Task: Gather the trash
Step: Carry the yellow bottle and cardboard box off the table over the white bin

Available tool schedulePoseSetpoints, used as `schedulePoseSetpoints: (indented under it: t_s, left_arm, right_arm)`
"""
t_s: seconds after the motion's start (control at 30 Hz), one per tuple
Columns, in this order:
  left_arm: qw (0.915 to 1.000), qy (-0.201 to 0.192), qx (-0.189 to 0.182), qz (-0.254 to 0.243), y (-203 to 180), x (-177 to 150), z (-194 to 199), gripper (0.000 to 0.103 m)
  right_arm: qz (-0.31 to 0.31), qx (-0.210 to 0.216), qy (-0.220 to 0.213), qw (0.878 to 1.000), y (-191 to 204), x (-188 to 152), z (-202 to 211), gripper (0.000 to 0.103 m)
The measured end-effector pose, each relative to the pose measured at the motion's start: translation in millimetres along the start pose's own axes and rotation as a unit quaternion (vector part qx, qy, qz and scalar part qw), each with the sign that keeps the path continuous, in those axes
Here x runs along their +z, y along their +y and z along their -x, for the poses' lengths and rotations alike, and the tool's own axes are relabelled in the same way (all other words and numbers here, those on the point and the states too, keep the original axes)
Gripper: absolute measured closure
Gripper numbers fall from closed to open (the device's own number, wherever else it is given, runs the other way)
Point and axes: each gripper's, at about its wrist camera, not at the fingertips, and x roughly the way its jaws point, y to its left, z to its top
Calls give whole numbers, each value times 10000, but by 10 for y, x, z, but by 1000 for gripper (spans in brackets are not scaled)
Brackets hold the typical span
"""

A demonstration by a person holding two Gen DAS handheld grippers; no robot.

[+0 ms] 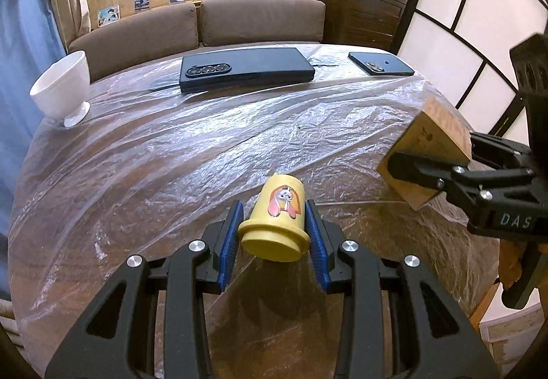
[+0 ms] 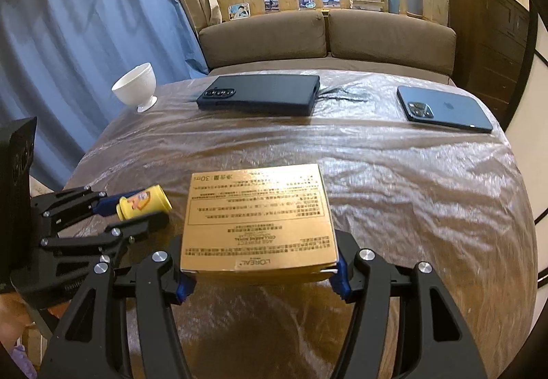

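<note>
My left gripper (image 1: 274,235) is shut on a small yellow cup (image 1: 275,224) with a cartoon dog sticker, held tilted above the table. The same yellow cup (image 2: 144,202) and left gripper (image 2: 137,211) show at the left of the right wrist view. My right gripper (image 2: 262,272) is shut on a flat gold cardboard box (image 2: 257,218) printed with small text, lifted over the table. In the left wrist view that gold box (image 1: 428,153) hangs at the right, clamped in the right gripper (image 1: 404,166).
The round table (image 1: 171,173) is covered in clear plastic sheet. A white footed bowl (image 1: 63,91) stands at the far left. A dark phone in a case (image 1: 246,69) and a blue phone (image 1: 380,63) lie at the far side. Behind it stand a brown sofa and a dresser.
</note>
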Motion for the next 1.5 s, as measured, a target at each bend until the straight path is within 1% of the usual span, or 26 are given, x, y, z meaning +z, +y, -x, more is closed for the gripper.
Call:
schedulePoseSetpoints:
  t_s: [0.33, 0.73, 1.17, 1.5]
  left_arm:
    - [9999, -79, -22, 71, 52, -141, 179, 65]
    - [9998, -136, -48, 108, 58, -320, 393, 65]
    - [9999, -132, 48, 23, -12, -608, 625, 65]
    - [9998, -122, 69, 125, -11, -834, 816, 65]
  right_arm:
    - [28, 112, 81, 9999, 134, -242, 144, 44]
    - [58, 216, 72, 9997, 248, -478, 374, 44]
    - [55, 295, 113, 9995, 305, -792, 684, 44]
    - [148, 389, 172, 9990, 399, -1005, 876, 44]
